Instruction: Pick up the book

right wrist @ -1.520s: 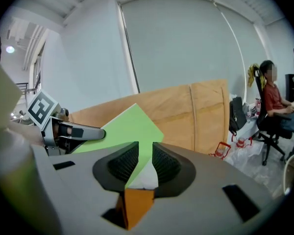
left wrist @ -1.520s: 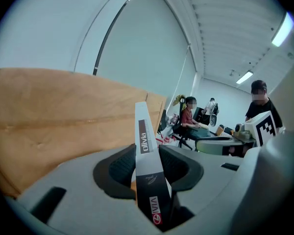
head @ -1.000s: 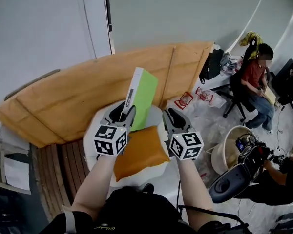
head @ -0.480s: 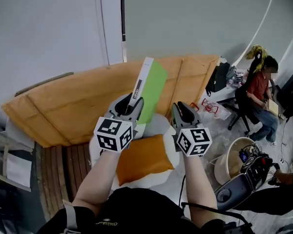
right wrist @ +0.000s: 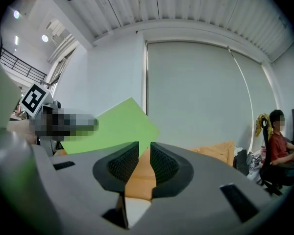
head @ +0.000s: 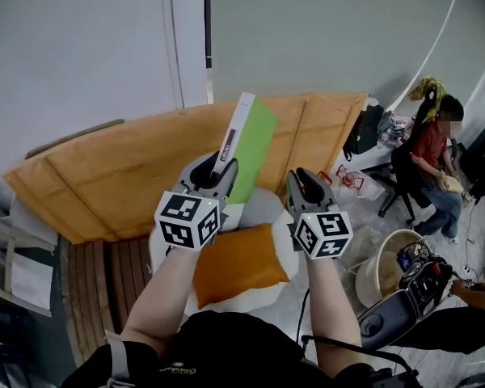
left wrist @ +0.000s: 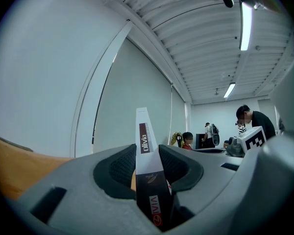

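Book (head: 255,144) is riding upright in our left gripper (head: 214,172), with its green cover facing right, its white spine toward us and its top leaning slightly right. We're holding it in the air above the orange cushion (head: 238,265), with the wooden panel (head: 105,176) behind. Our right gripper (head: 307,186) is hovering just beside the book, not touching it.

Left gripper view: fingers (left wrist: 120,165) are clamping on the book (left wrist: 144,141) at its spine, which is sticking up past them.

Right gripper view: fingers (right wrist: 164,163) are standing slightly apart with a narrow gap and nothing between them. We're seeing the book (right wrist: 117,126) off to the left, beyond them.
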Demonstrator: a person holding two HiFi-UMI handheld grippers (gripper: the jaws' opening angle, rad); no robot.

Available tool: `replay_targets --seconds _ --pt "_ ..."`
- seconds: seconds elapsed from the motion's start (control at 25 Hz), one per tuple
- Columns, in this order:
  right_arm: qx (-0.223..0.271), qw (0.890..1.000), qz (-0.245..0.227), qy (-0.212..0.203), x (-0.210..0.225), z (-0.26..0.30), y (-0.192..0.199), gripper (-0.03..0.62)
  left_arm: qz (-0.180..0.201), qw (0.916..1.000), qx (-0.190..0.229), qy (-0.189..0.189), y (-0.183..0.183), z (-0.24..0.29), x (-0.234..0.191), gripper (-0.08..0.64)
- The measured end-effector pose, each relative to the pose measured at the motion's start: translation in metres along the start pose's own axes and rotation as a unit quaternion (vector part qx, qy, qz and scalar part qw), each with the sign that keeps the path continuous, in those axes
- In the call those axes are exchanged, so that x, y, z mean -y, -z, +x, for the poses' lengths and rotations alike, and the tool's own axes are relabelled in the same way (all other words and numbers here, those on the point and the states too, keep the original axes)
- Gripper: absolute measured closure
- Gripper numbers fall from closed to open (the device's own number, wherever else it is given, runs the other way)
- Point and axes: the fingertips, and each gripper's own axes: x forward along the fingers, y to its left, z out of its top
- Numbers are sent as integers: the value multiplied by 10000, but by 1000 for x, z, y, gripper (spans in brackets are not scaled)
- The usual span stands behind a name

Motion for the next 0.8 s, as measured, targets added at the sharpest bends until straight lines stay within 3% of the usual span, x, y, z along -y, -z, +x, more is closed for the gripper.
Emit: replay_targets --seconds 0.8 --pt "-122 9999 -52 48 -2 12 6 529 -50 9999 -129 16 6 6 -10 413"
